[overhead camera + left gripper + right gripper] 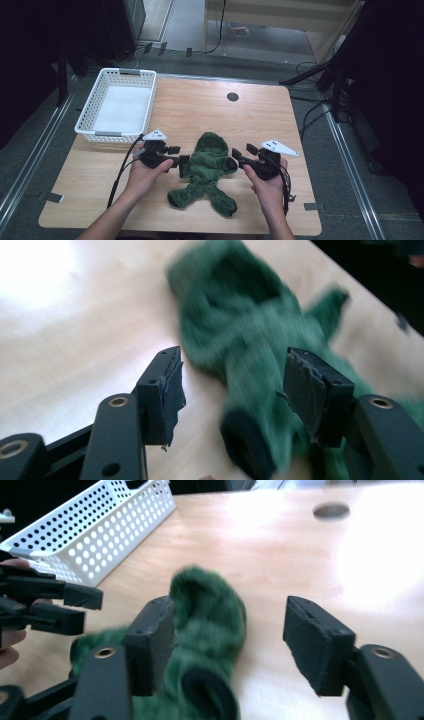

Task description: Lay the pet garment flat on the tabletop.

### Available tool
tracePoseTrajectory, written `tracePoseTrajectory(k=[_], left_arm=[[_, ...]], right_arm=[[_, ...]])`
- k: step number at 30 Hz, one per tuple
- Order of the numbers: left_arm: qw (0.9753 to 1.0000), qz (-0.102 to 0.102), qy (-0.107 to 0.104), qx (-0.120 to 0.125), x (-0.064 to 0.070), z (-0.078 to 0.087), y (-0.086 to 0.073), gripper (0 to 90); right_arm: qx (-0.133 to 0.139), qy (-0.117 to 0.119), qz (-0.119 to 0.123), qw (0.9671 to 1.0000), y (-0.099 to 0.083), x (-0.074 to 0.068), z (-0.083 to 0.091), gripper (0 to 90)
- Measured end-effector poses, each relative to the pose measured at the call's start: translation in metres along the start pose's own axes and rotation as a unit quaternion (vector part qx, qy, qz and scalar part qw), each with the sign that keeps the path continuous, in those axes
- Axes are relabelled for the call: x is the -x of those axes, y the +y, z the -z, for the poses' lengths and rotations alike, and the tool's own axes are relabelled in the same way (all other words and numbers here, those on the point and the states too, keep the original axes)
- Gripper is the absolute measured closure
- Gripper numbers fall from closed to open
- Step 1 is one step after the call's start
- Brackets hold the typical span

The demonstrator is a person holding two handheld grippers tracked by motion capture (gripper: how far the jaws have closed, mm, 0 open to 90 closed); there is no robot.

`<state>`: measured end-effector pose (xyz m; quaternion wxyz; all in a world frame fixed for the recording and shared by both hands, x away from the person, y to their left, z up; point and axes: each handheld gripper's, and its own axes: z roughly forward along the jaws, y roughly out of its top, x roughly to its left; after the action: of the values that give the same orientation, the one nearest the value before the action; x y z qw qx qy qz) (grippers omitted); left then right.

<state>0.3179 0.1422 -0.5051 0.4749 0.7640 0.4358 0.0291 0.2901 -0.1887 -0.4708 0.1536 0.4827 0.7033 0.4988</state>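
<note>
Lying near the front middle of the wooden table (pixel 200 107), the green plush garment (pixel 205 170) is sprawling between both tools. Flanking it, the left gripper (pixel 176 155) is sitting with jaws spread wide at its left edge, gripping nothing, and the right gripper (pixel 244 154) is likewise gaping at its right edge. Farther back, a white perforated basket (pixel 118 105) is resting at the table's far left corner.

Basket (pixel 117 102) blocks far-left; table (pixel 260 120) elsewhere open.
</note>
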Motion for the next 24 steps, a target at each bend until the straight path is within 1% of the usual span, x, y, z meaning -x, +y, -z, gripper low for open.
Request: tracePoseTrajectory(k=[1,2,3,4,5,6,7,8,9,11,12,13,14,15,16,17,18,19,20,21,22,23,24], left_arm=[[0.9999,0.007,0.010,0.007,0.000,-0.003,0.006,41.3],[0.9997,0.013,0.015,0.010,-0.001,-0.008,0.010,41.2],[0.9996,0.017,0.021,0.003,-0.002,-0.015,0.015,41.0],[0.9995,0.015,0.027,-0.009,-0.003,-0.023,0.018,40.5],[0.9991,0.013,0.033,-0.023,-0.004,-0.032,0.021,40.0],[0.9982,0.014,0.041,-0.041,-0.006,-0.043,0.023,39.0],[0.9976,0.013,0.046,-0.051,-0.007,-0.048,0.023,38.8],[0.9965,0.008,0.056,-0.061,-0.007,-0.056,0.024,38.7],[0.9959,0.004,0.064,-0.064,-0.007,-0.060,0.024,38.5],[0.9944,-0.012,0.079,-0.070,-0.006,-0.069,0.024,38.7],[0.9930,-0.022,0.087,-0.077,-0.005,-0.073,0.023,39.5],[0.9916,-0.035,0.094,-0.082,-0.003,-0.076,0.021,40.5],[0.9904,-0.047,0.097,-0.088,-0.002,-0.079,0.020,43.9],[0.9896,-0.060,0.099,-0.086,0.000,-0.082,0.018,48.3],[0.9881,-0.070,0.106,-0.086,0.002,-0.083,0.017,53.4],[0.9881,-0.070,0.109,-0.083,0.002,-0.082,0.017,62.5],[0.9891,-0.063,0.108,-0.077,0.001,-0.081,0.018,71.7],[0.9898,-0.059,0.110,-0.068,0.001,-0.078,0.020,85.6],[0.9901,-0.060,0.113,-0.059,0.000,-0.075,0.023,85.6],[0.9894,-0.062,0.123,-0.046,0.000,-0.071,0.025,88.0],[0.9876,-0.070,0.136,-0.033,0.000,-0.065,0.029,89.3],[0.9860,-0.075,0.146,-0.025,0.000,-0.061,0.032,89.8],[0.9838,-0.080,0.160,-0.011,-0.001,-0.056,0.035,89.9]], right_arm=[[-0.005,-0.004,0.012,0.9999,0.006,-0.003,-0.006,39.4],[-0.017,-0.007,0.023,0.9996,0.011,-0.004,-0.016,39.5],[-0.036,-0.012,0.025,0.9990,0.014,-0.004,-0.028,39.1],[-0.058,-0.025,0.016,0.9979,0.016,-0.002,-0.041,39.0],[-0.081,-0.037,0.001,0.9960,0.016,0.000,-0.053,40.5],[-0.103,-0.040,-0.008,0.9938,0.015,0.003,-0.065,41.3],[-0.118,-0.042,-0.009,0.9921,0.012,0.006,-0.077,42.5],[-0.123,-0.049,-0.006,0.9912,0.011,0.008,-0.083,45.3],[-0.134,-0.057,-0.004,0.9893,0.008,0.010,-0.090,50.2],[-0.147,-0.048,-0.003,0.9880,0.004,0.014,-0.097,55.7],[-0.151,-0.052,0.006,0.9871,0.001,0.014,-0.099,60.8],[-0.150,-0.058,0.016,0.9868,-0.001,0.014,-0.101,67.7],[-0.149,-0.059,0.024,0.9868,-0.003,0.013,-0.101,72.6],[-0.148,-0.056,0.032,0.9869,-0.003,0.013,-0.102,75.8],[-0.145,-0.054,0.039,0.9872,-0.004,0.012,-0.102,80.9],[-0.142,-0.054,0.045,0.9874,-0.004,0.011,-0.103,85.8],[-0.136,-0.049,0.051,0.9882,-0.004,0.011,-0.102,88.0],[-0.120,-0.042,0.053,0.9905,-0.001,0.011,-0.100,89.2],[-0.120,-0.042,0.053,0.9905,-0.001,0.011,-0.100,89.2],[-0.106,-0.042,0.058,0.9918,0.001,0.011,-0.098,89.4],[-0.089,-0.038,0.064,0.9932,0.004,0.010,-0.095,89.5],[-0.061,-0.031,0.072,0.9950,0.008,0.008,-0.090,89.6],[-0.044,-0.028,0.081,0.9953,0.010,0.006,-0.086,89.6]])
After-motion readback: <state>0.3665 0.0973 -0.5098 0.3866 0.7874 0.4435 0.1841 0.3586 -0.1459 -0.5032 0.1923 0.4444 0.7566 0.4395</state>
